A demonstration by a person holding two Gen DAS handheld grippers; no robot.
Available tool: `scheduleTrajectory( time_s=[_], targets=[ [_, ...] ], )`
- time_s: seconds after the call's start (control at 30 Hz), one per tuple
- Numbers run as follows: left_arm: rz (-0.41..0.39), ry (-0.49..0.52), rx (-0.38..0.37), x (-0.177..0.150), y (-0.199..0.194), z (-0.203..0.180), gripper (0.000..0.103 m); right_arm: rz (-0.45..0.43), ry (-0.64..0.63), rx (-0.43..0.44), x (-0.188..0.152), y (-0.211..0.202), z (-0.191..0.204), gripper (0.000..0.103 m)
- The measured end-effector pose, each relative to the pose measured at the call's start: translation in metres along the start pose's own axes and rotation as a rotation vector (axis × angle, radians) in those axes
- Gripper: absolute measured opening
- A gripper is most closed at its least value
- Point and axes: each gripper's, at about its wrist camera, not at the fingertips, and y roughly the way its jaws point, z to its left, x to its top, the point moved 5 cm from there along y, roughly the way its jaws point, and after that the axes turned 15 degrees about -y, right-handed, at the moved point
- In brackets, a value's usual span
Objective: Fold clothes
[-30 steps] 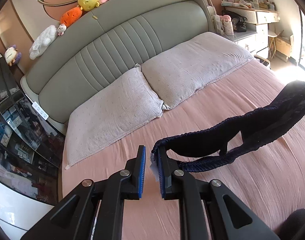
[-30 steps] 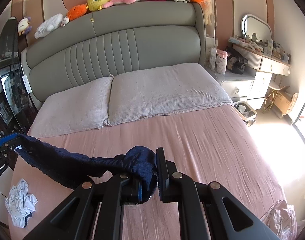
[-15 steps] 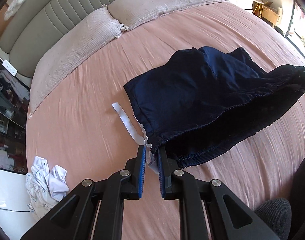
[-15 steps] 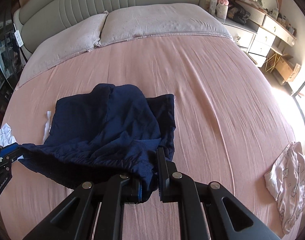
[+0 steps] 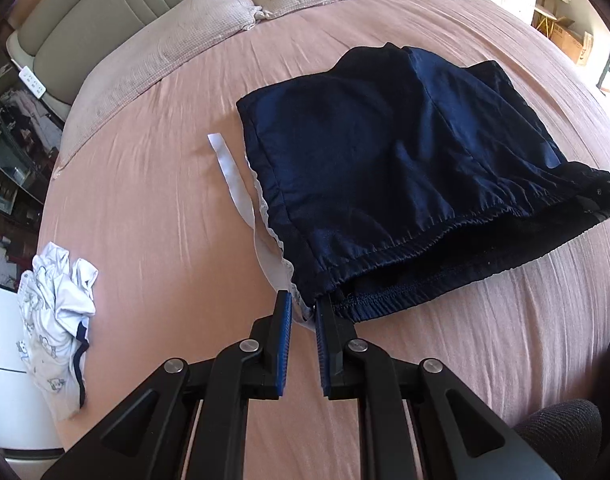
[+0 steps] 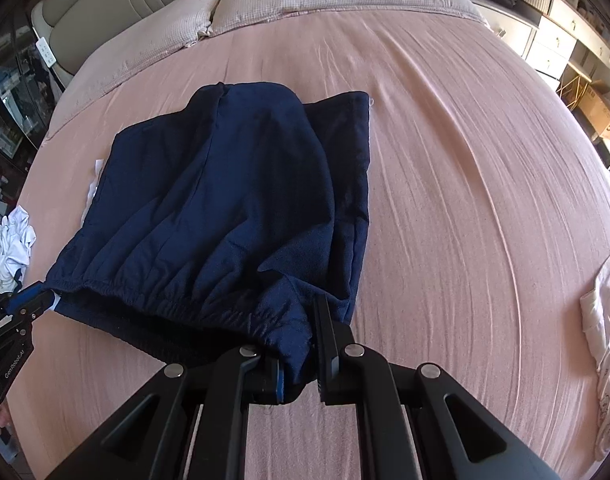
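Right wrist: shorts (image 6: 233, 208) mid-sheet (image 6: 465, 200).

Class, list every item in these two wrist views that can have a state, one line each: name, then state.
Navy blue shorts: spread on the bed, waistband lifted at both corners.
Left gripper: shut on the waistband's left corner and white tag.
Right gripper: shut on the waistband's right corner.
White printed garment: crumpled at the bed's left edge.
Pale garment: lying loosely at the bed's right edge.
Pink bedsheet: lightly wrinkled.
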Motion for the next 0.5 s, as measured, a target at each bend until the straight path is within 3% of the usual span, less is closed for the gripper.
scheduleTrajectory(
  time_s=[0.17,0.33,0.4,0.47,0.5],
  targets=[
    [0.047,-0.035,0.057,-0.013,0.007,0.004,0.010,0.028,-0.037,0.036,-0.001,0.005,0.002,0.008],
    [0.075,-0.076,0.066,-0.011,0.004,0.013,0.010,0.052,-0.018,0.104,0.006,0.003,0.001,0.011],
    [0.090,-0.063,0.051,-0.009,0.000,0.015,0.010,0.075,-0.029,0.127,0.005,-0.001,0.004,0.029],
    [0.114,-0.065,0.033,-0.007,-0.005,0.017,0.010,0.090,-0.038,0.150,0.002,-0.006,0.010,0.075],
    [0.119,-0.072,0.024,-0.006,-0.008,0.019,0.010,0.088,-0.041,0.144,0.001,-0.010,0.011,0.078]
  ],
)
